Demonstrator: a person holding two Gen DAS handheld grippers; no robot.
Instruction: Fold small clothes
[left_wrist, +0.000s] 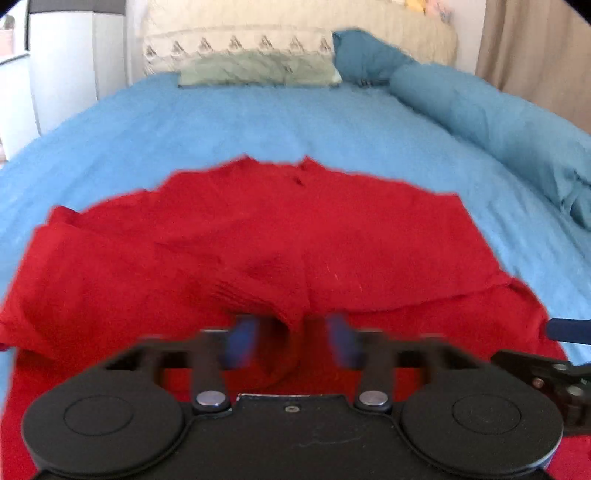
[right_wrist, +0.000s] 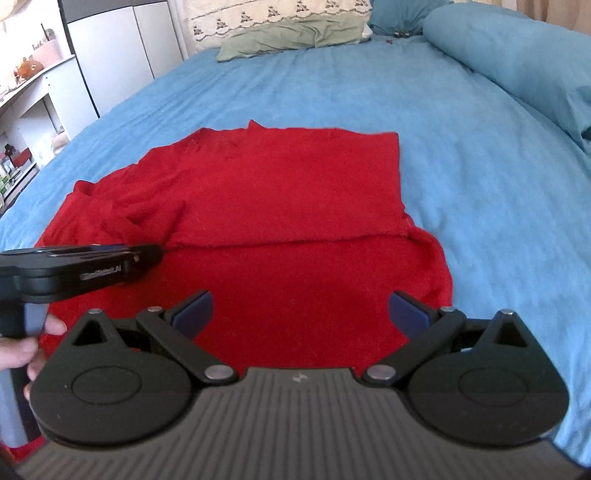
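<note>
**Red garment part-folded, both grippers at its near edge**

On the blue bed (right_wrist: 461, 122) the red garment (right_wrist: 280, 184) lies spread, its long axis running left to right, the far half doubled over along a fold line across the middle. It lies straight ahead of both sets of jaws. The left gripper (left_wrist: 291, 341) is nearer the cloth: its jaws stand apart, blurred, with a raised pleat of red between them, pads not visibly pressing. The right gripper (right_wrist: 300, 314) hovers wide and empty above the flat near layer. The right view alone shows the neat right edge, the bunched left side and a hand (right_wrist: 29, 350); the left view alone shows the pleat.
</note>
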